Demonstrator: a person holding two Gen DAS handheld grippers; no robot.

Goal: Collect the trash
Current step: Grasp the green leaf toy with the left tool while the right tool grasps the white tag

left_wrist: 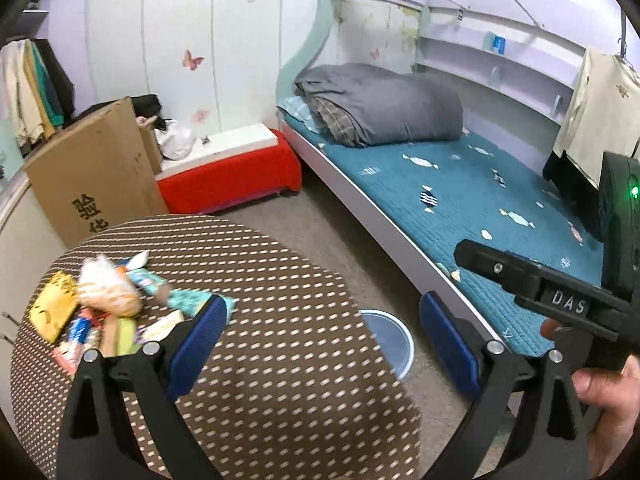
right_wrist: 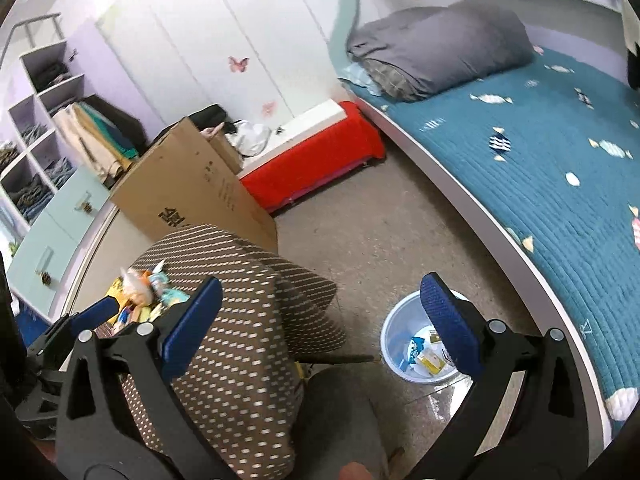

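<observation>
Both grippers hang spread and empty over a cluttered bedroom: your left gripper [left_wrist: 320,336] hovers above the dotted brown tablecloth [left_wrist: 248,380], its near blue pad [left_wrist: 198,342] just short of the pile of snack wrappers [left_wrist: 116,300], while your right gripper [right_wrist: 320,328] floats higher, its far pad overlapping the rim of the pale plastic bin [right_wrist: 396,332] on the floor between table and bed [right_wrist: 540,168]. That bin already holds a few scraps, so the job looks partly done, with most of the litter still heaped at the table's far-left side. To do the next pick well, swing the left gripper toward the pile and single out one piece at its edge, likely the teal wrapper [left_wrist: 188,300] lying nearest the pad, not the whole mound. Come down with the pads straddling it and close firmly; thin film probably slips and crumples. Watch that the loose cloth does not get pinched with it. Carry it over the bin before letting go.
</observation>
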